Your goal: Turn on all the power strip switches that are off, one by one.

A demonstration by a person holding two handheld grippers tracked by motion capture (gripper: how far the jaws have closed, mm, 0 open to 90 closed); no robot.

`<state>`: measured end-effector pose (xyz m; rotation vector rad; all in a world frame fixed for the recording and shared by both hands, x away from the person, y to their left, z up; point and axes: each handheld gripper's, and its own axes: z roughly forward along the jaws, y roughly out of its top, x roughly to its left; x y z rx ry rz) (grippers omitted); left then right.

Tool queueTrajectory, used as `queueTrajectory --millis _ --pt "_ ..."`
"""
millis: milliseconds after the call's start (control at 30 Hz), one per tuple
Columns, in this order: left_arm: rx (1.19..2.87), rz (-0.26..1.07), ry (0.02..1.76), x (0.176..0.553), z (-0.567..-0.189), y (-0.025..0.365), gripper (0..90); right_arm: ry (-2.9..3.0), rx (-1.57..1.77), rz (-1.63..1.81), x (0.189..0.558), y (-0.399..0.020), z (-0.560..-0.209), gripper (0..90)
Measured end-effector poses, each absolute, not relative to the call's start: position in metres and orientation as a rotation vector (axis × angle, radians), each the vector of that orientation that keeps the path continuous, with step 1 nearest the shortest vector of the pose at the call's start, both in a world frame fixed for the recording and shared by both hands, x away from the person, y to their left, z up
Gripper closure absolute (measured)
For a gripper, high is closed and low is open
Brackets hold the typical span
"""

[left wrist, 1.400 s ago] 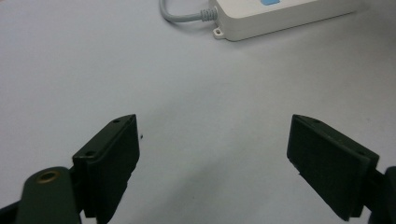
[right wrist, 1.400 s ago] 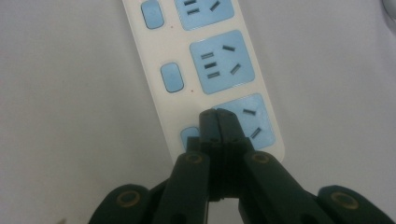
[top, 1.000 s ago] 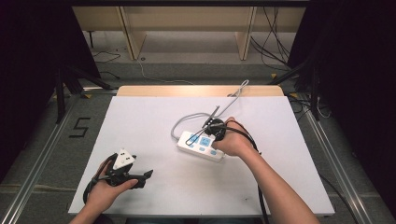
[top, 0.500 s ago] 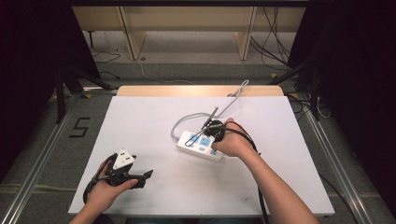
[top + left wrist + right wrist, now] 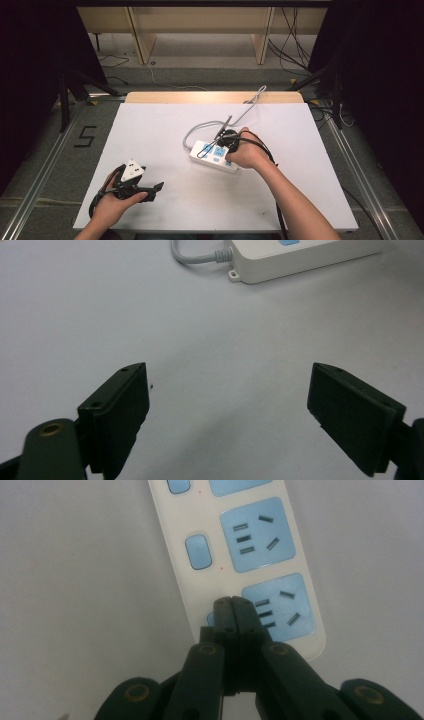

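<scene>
A white power strip (image 5: 206,150) with blue sockets lies mid-table, its grey cord (image 5: 192,131) looping toward the far edge. My right gripper (image 5: 226,151) is over the strip. In the right gripper view the jaws are shut with nothing between them (image 5: 233,602), and their tips lie over the end switch button (image 5: 210,618), beside the last blue socket (image 5: 287,605). The strip (image 5: 172,535) runs away from the tips. My left gripper (image 5: 156,190) rests at the near left, open (image 5: 230,390), with bare table between its jaws and the strip's cord end (image 5: 300,257) farther off.
The white table top (image 5: 150,130) has a wooden strip (image 5: 165,97) along its far edge. The strip's cord (image 5: 257,94) runs off that edge to the floor. A person's forearms come in from the near edge.
</scene>
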<state>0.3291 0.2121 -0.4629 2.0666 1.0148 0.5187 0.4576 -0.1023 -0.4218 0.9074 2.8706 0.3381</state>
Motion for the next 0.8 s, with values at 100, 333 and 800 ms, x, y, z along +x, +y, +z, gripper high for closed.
queueTrajectory --millis 100,333,800 --pt "2.066 0.518 1.015 0.3291 -0.4629 0.2121 16.8 2.873 0.908 0.333 0.4578 -0.1015 -0.4222 90.0" --pt "2.065 0.519 1.014 0.3291 -0.4631 0.2119 16.8 2.875 0.914 0.334 0.4576 -0.0997 -0.4231 90.0" --pt "2.066 0.519 1.012 0.3289 -0.4632 0.2117 16.8 2.882 0.896 0.323 0.4579 -0.0975 -0.4250 90.0"
